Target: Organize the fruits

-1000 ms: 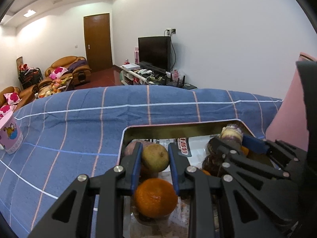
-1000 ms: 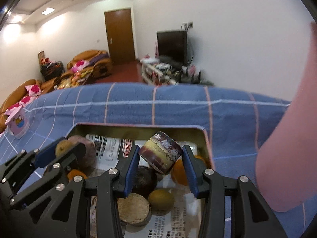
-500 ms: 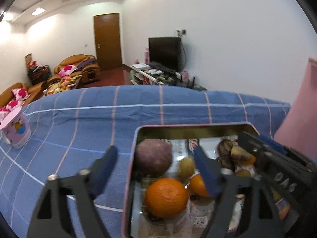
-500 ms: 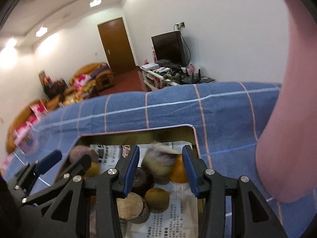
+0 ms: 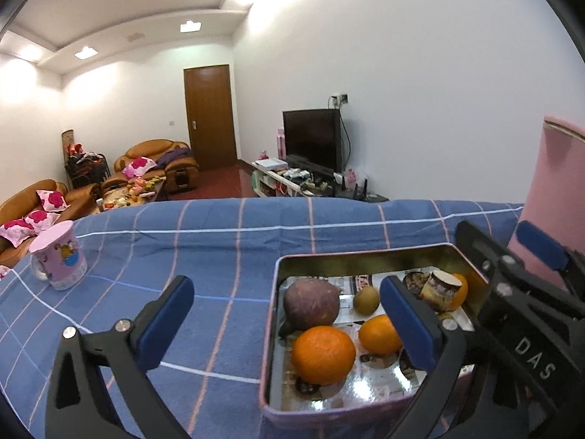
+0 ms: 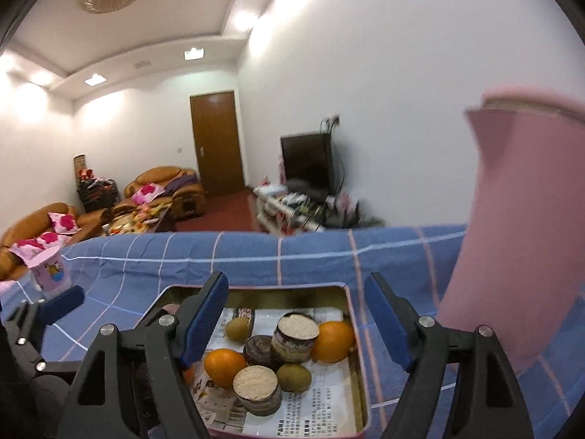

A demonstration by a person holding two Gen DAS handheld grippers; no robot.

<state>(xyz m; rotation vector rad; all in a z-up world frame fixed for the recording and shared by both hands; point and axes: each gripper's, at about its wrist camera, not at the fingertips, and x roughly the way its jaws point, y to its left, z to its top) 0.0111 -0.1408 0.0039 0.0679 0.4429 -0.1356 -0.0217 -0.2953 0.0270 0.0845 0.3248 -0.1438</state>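
Two blue-padded fingers of my left gripper (image 5: 285, 323) stand wide apart with nothing between them, one over the blue checked cloth (image 5: 219, 248), the other over the metal tin (image 5: 365, 259). From the left wrist, the tin sits on the cloth, lined with newspaper. Inside it lie a big orange (image 5: 323, 355) nearest me, a smaller orange (image 5: 378, 333) just beside it, a dull purple fruit (image 5: 310, 303) behind them, and a kiwi (image 5: 365, 300) farther back. A cut cylinder with a pale top (image 5: 440, 289) stands at the far right of the tin against another orange. My right gripper (image 5: 526, 267) reaches in from the right edge. A pink mug (image 5: 58, 259) stands well apart on the cloth to the left.

From the right wrist, my right gripper (image 6: 298, 323) is also spread open and empty above the tin (image 6: 351, 307). Below it I see two pale-topped cut pieces (image 6: 296, 336), one behind the other, two oranges (image 6: 332, 340), two kiwis (image 6: 292, 376) and a dark round fruit (image 6: 259, 349). A tall pink thing (image 6: 519, 241) fills the right side, blurred. My left gripper's (image 6: 60, 303) finger shows at the left.
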